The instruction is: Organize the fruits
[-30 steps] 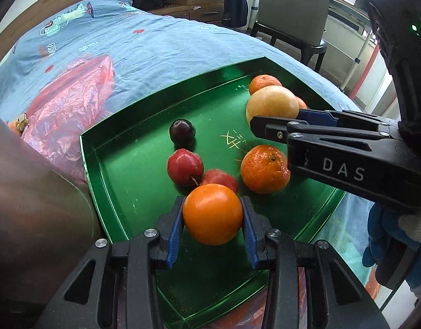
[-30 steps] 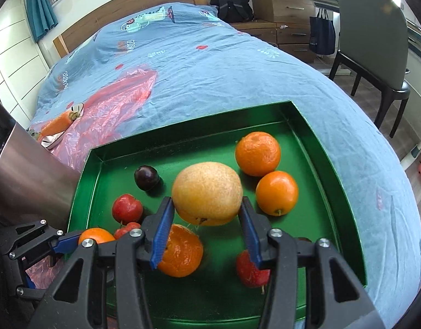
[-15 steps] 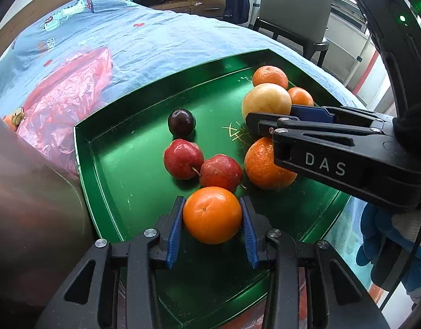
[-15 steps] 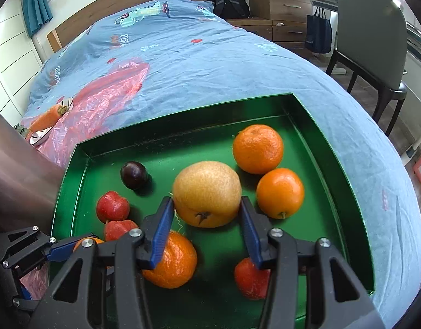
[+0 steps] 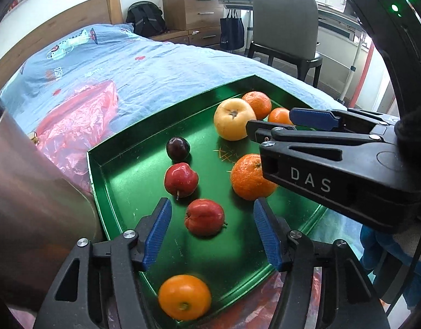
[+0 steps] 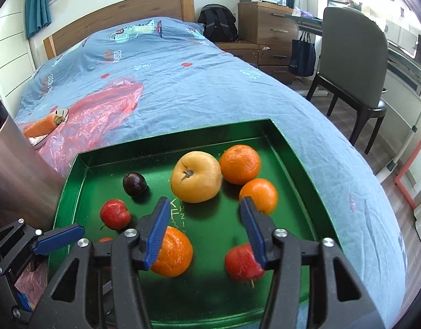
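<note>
- Left wrist view: the left gripper (image 5: 212, 231) has just been opening; its blue-padded jaws stand apart and press on nothing, though a small red apple (image 5: 204, 217) shows between them on the tray floor.
- The smooth orange (image 5: 184, 297) lies below the jaws by the near edge of the green tray (image 5: 119, 181), slightly blurred and touching neither pad.
- Right wrist view: the right gripper (image 6: 205, 227) has also just been opening, its jaws wide and empty; the yellow pear (image 6: 196, 176) rests on the tray just beyond the fingertips, stem end tipped towards the camera.
- Beyond, a dimpled mandarin (image 6: 240, 164) touches the pear near the tray's far right corner, with a smaller orange (image 6: 259, 195) just in front of it; a dark plum (image 6: 134, 184) sits towards the far left corner.
- Handling, as a judgement: every fruit is round and glossy and likely rolls on the slick metal floor, so grip across the widest part; the pear is probably heaviest, the plum softest and easily bruised.
- The tray lies on a wrinkled blue bedspread (image 6: 183, 82), soft and probably unsteady, beside crinkled pink plastic (image 6: 100, 115).
</note>
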Tool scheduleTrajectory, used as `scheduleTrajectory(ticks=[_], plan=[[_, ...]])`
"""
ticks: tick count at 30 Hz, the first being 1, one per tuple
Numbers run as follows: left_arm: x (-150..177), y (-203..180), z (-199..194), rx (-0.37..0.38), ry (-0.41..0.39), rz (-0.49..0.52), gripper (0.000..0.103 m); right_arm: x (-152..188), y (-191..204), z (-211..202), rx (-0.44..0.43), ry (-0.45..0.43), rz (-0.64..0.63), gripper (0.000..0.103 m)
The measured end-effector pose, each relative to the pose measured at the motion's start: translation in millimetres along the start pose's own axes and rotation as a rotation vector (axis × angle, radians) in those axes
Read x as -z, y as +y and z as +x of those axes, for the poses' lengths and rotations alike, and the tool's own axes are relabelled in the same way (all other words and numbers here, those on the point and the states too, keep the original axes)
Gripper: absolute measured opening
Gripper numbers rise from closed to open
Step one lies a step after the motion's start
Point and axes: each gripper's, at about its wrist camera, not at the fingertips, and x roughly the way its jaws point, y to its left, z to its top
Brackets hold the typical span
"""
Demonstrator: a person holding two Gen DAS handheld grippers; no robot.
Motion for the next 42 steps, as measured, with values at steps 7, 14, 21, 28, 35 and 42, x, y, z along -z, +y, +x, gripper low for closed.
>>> scheduleTrajectory(ticks=[7, 14, 21, 28, 35, 42], plan=[[20, -10, -47, 0.038, -0.069, 0.03, 0.06, 16, 6, -56, 0.064, -0.059, 0.011, 0.103], [52, -13, -103, 0.091, -0.111, 0.029, 0.061, 50, 14, -112, 0.107, -0.064, 0.024, 0.103], [92, 4, -164, 0.088, -0.196, -0.013, 0.081, 80, 35, -166, 0.119, -0.087, 0.008, 0.103], [138, 48, -225, -0.017, -0.217, -0.155, 0.082, 110, 88, -220, 0.074, -0.117, -0.058, 0.103], [179, 76, -263, -0.086, -0.213, -0.239, 0.086, 134, 131, -257, 0.043, -0.119, -0.105, 0.103], [216, 106, -292, -0.2, -0.213, -0.344, 0.088, 141, 165, -280, -0.003, -0.148, -0.167, 0.103]])
